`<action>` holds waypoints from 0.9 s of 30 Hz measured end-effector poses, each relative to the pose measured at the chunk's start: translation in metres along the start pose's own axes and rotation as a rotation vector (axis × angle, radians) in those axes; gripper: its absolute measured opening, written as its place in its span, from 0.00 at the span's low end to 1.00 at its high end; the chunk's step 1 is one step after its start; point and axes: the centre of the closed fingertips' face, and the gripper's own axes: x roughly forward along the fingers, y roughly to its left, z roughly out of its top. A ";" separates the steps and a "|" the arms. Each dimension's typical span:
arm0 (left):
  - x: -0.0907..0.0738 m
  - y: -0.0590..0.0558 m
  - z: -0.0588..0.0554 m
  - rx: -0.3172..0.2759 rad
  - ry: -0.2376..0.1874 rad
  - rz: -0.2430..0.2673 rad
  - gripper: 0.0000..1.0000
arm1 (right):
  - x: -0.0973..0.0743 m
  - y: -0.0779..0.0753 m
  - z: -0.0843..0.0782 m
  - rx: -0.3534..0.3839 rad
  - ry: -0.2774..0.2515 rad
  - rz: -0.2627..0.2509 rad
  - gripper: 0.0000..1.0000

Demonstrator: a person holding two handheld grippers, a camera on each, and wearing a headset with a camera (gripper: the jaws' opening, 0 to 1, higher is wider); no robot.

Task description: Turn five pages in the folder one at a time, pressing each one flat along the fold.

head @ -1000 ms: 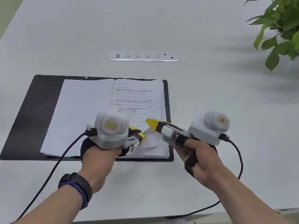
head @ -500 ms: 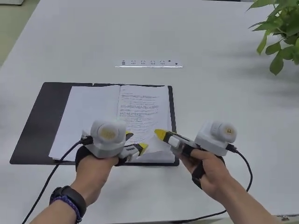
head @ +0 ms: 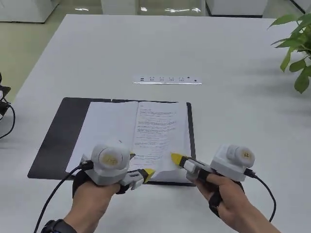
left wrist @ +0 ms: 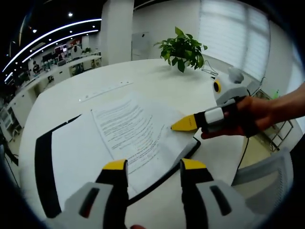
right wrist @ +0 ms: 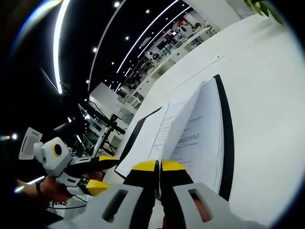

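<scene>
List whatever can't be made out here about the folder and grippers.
- Right gripper: jaws together in its own view, hiding whether a page is pinched.
- Page text: too small, head view.
- Folder near edge: partly behind left gripper, head view.
- Plant: cut by the edge, head view.

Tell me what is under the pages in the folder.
A black folder cover lies under the pages, showing wide at their left and thin at their right, on the white table. Its middle is hidden by the paper.
</scene>
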 end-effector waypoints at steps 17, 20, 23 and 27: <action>-0.045 0.029 -0.005 -0.035 -0.048 0.073 0.48 | 0.016 0.025 0.012 0.039 -0.041 0.027 0.00; -0.051 0.032 -0.010 -0.039 -0.048 0.081 0.48 | 0.020 0.033 0.012 0.033 -0.037 0.034 0.00; -0.057 0.036 -0.013 -0.044 -0.050 0.089 0.48 | 0.024 0.038 0.013 0.035 -0.040 0.039 0.00; -0.062 0.040 -0.018 -0.028 -0.039 0.098 0.49 | 0.031 0.046 0.016 0.028 -0.039 0.048 0.00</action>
